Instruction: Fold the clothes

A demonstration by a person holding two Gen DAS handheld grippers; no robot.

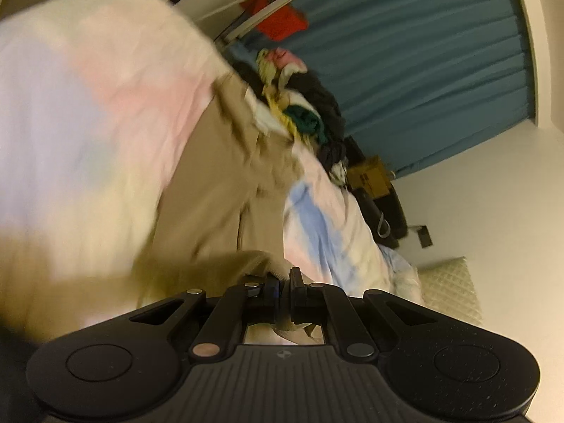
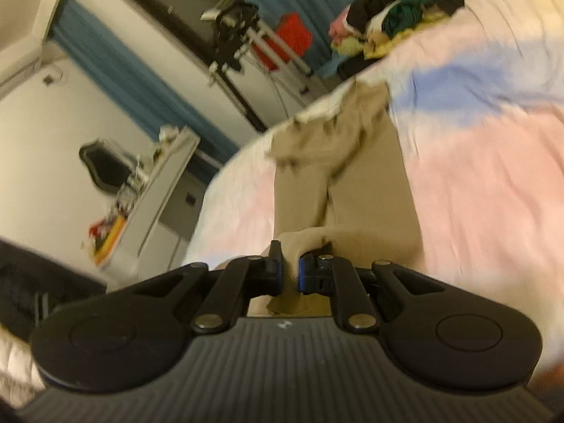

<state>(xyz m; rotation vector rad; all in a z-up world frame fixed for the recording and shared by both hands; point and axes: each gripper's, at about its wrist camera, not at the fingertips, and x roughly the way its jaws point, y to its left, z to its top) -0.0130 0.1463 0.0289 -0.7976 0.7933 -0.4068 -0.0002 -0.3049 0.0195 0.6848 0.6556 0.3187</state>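
Tan trousers (image 1: pixel 225 190) lie stretched out on a bed with a pastel pink, blue and cream cover (image 1: pixel 70 112). My left gripper (image 1: pixel 284 283) is shut on one end of the trousers, the tan cloth pinched between its fingers. In the right wrist view the trousers (image 2: pixel 352 183) run away from me across the cover (image 2: pixel 493 176). My right gripper (image 2: pixel 289 271) is shut on the near end of the trousers, with a thick fold of tan cloth filling the gap between its fingers. Both views are blurred.
A heap of mixed clothes (image 1: pixel 299 105) lies at the far end of the bed, also in the right wrist view (image 2: pixel 398 10). Blue curtain (image 1: pixel 423 70), drying rack with red cloth (image 2: pixel 282 42), white shelf unit (image 2: pixel 151 183), quilted pillow (image 1: pixel 451 289).
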